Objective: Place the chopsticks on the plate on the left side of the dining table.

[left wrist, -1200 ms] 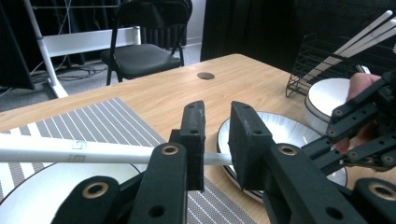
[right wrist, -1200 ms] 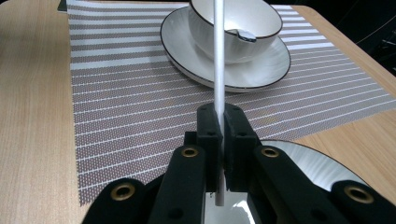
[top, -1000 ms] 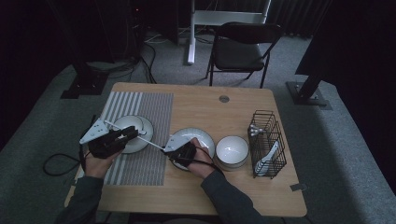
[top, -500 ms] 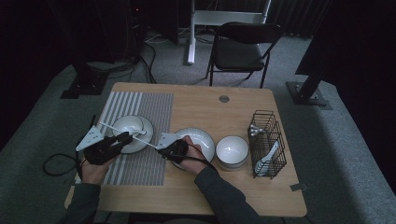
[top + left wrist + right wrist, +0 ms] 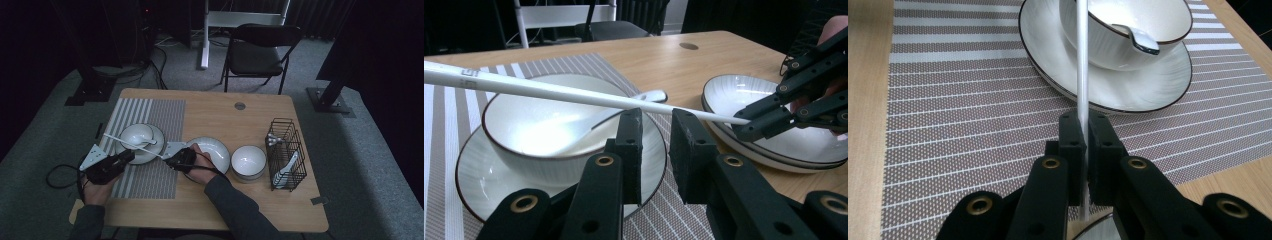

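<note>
Right gripper (image 5: pixel 1083 165): jaws clenched on near end of white chopstick (image 5: pixel 134 145).
Chopstick: long axis running from right jaws leftward and away, across rim of small bowl (image 5: pixel 136 135) holding spoon (image 5: pixel 148 142), bowl seated on plate (image 5: pixel 145 156) on striped mat (image 5: pixel 155 175).
Left gripper (image 5: pixel 655 155): jaws released, narrow gap, nothing between; chopstick just beyond and above tips, crosswise to them. Left jaws just closing slightly.
Versus one second ago: both grippers shifted toward near bench edge, left lower.

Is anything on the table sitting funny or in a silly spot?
One thing: a long white chopstick is held slanted across the bowl, pinched at one end by the right gripper, not resting flat. Nothing looks spilled or broken.
</note>
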A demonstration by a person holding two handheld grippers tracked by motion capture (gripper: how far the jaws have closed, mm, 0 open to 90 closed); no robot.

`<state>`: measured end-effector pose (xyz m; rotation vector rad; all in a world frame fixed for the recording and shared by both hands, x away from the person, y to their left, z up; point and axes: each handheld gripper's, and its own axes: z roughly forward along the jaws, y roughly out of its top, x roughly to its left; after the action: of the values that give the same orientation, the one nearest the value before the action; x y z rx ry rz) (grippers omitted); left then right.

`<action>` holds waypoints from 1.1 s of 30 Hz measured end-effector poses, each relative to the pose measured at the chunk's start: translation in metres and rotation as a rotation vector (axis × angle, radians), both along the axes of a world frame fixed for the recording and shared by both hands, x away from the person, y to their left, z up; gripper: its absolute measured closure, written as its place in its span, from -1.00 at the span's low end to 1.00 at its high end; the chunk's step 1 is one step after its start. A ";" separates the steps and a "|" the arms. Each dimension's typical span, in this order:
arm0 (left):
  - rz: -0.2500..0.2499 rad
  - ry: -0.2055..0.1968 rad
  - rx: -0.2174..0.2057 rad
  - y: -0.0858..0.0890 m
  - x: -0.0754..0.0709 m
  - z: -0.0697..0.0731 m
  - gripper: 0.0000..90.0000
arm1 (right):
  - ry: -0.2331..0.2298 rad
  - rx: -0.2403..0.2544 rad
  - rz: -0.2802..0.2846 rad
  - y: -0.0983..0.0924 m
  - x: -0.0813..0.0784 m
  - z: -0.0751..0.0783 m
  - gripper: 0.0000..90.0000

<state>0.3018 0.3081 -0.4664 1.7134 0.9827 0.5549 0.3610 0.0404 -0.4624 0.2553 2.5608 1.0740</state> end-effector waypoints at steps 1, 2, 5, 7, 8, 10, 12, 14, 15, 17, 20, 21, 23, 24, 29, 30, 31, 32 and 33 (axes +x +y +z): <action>0.004 0.003 0.001 0.000 0.000 -0.002 0.69 | 0.002 -0.005 0.005 0.002 0.001 -0.001 0.93; 0.006 0.006 0.001 0.001 0.000 -0.004 0.69 | 0.002 -0.005 0.005 0.002 0.001 -0.001 0.93; 0.011 0.011 -0.003 0.001 0.001 -0.008 0.69 | 0.002 -0.014 0.013 0.007 0.001 -0.001 0.93; 0.014 0.012 -0.005 0.001 0.001 -0.009 0.70 | 0.005 -0.021 0.013 0.009 0.002 -0.002 0.93; 0.014 0.013 -0.002 0.002 0.000 -0.010 0.71 | 0.006 -0.025 0.014 0.011 0.003 -0.002 0.93; 0.021 0.014 -0.002 0.001 0.000 -0.011 0.72 | 0.010 -0.029 0.019 0.013 0.004 -0.003 0.93; 0.030 0.015 0.002 0.002 0.000 -0.013 0.74 | 0.013 -0.036 0.024 0.015 0.005 -0.004 0.93; 0.048 0.018 0.009 0.002 0.000 -0.015 0.75 | 0.019 -0.044 0.028 0.017 0.006 -0.006 0.93; 0.051 0.020 0.013 0.003 0.000 -0.016 0.76 | 0.019 -0.050 0.029 0.019 0.006 -0.007 0.93; 0.053 0.023 0.014 0.003 0.000 -0.017 0.79 | 0.023 -0.060 0.031 0.021 0.007 -0.009 0.93; 0.060 0.036 0.027 0.002 0.001 -0.021 0.80 | 0.029 -0.066 0.035 0.024 0.008 -0.011 0.93; 0.060 0.040 0.030 0.002 0.002 -0.022 0.81 | 0.027 -0.071 0.036 0.025 0.008 -0.011 0.93; 0.064 0.049 0.031 0.002 0.002 -0.024 0.81 | 0.030 -0.078 0.044 0.028 0.009 -0.012 0.93; 0.065 0.052 0.034 0.002 0.002 -0.025 0.83 | 0.032 -0.086 0.045 0.030 0.009 -0.012 0.93; 0.074 0.068 0.038 0.001 0.004 -0.029 0.87 | 0.040 -0.104 0.051 0.037 0.010 -0.014 0.93; 0.075 0.071 0.040 0.001 0.005 -0.030 0.87 | 0.038 -0.110 0.052 0.039 0.011 -0.015 0.93; 0.077 0.075 0.040 0.001 0.005 -0.031 0.88 | 0.040 -0.113 0.051 0.040 0.011 -0.016 0.93; 0.079 0.077 0.042 0.000 0.006 -0.032 0.89 | 0.040 -0.116 0.052 0.041 0.011 -0.017 0.93; 0.081 0.081 0.042 0.000 0.006 -0.032 0.90 | 0.039 -0.122 0.052 0.042 0.011 -0.017 0.93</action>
<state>0.3082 0.3082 -0.4988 1.7514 1.1088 0.5655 0.3717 0.0822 -0.4797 0.1809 2.6695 0.9355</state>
